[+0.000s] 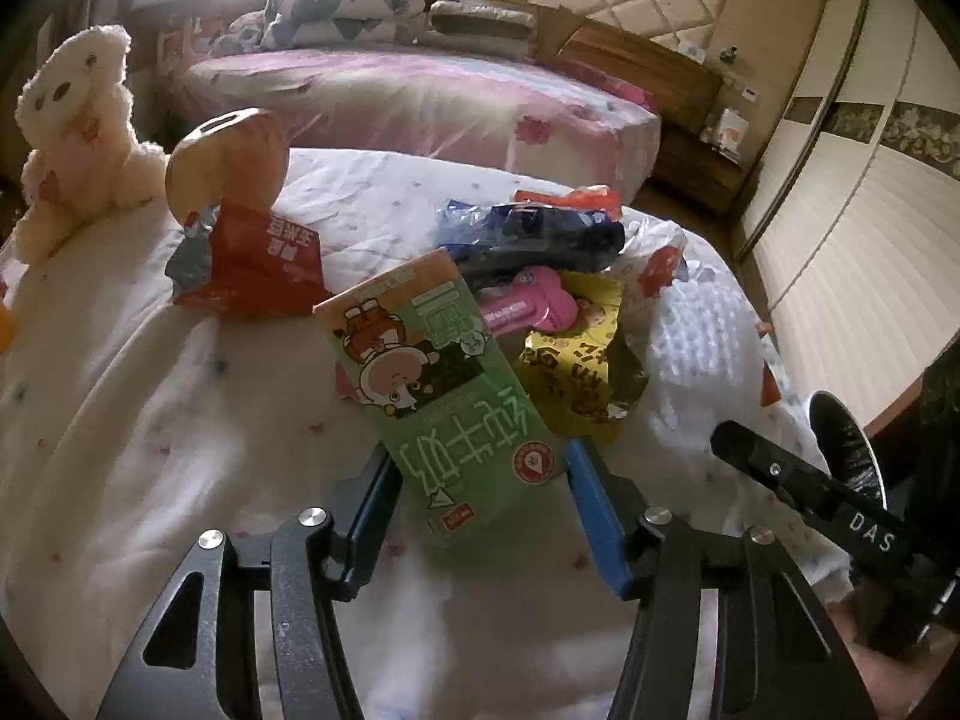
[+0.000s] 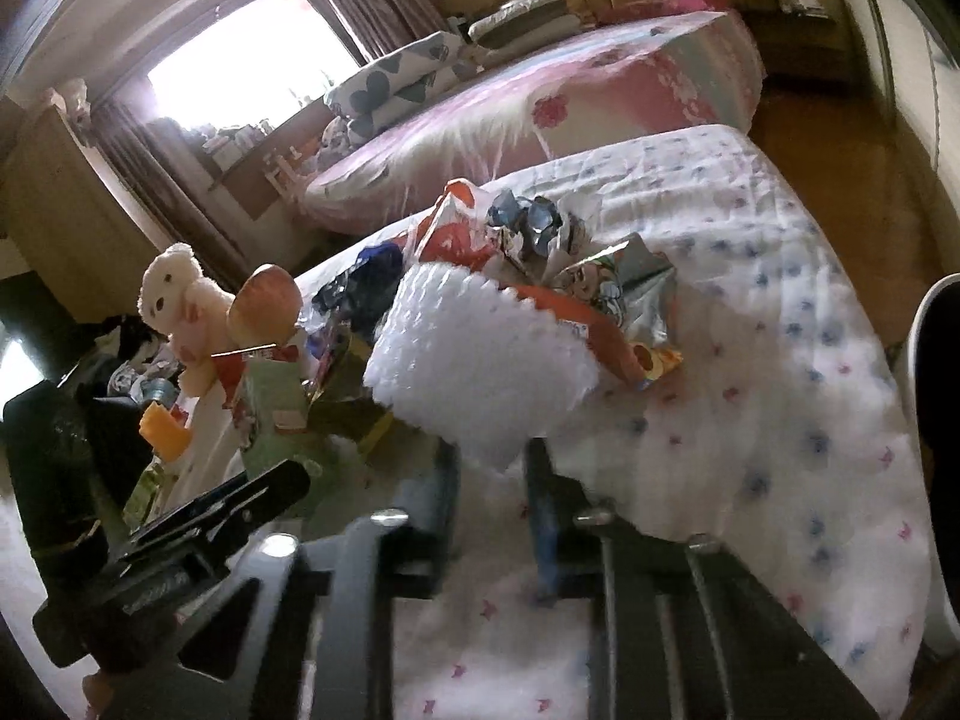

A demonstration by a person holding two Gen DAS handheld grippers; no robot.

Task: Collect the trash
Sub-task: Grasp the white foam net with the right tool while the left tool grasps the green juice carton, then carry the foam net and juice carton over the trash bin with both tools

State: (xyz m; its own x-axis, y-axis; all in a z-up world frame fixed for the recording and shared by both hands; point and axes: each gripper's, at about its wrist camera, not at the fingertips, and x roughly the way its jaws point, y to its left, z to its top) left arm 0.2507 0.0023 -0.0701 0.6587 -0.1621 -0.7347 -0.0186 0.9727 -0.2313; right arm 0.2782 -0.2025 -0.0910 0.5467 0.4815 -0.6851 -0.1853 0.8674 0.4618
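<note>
A green and orange milk carton (image 1: 444,396) lies flat on the white quilt, its near end between the blue pads of my left gripper (image 1: 480,474), which stands open around it. Behind it lie a yellow wrapper (image 1: 576,372), a pink packet (image 1: 528,303), a red snack bag (image 1: 258,264) and a dark blue wrapper (image 1: 528,234). My right gripper (image 2: 489,468) is closed on the lower corner of a white bubble-wrap bag (image 2: 480,354) and holds it over the bed. Orange and silver wrappers (image 2: 606,300) lie behind the bag. The right gripper's body (image 1: 804,492) shows at the right of the left wrist view.
A white teddy bear (image 1: 72,132) and an orange plush toy (image 1: 228,150) sit at the quilt's left edge. A second bed with a pink cover (image 1: 420,102) stands beyond. Wardrobe doors (image 1: 870,210) line the right wall. A dark shoe (image 1: 846,444) is near the bed's right edge.
</note>
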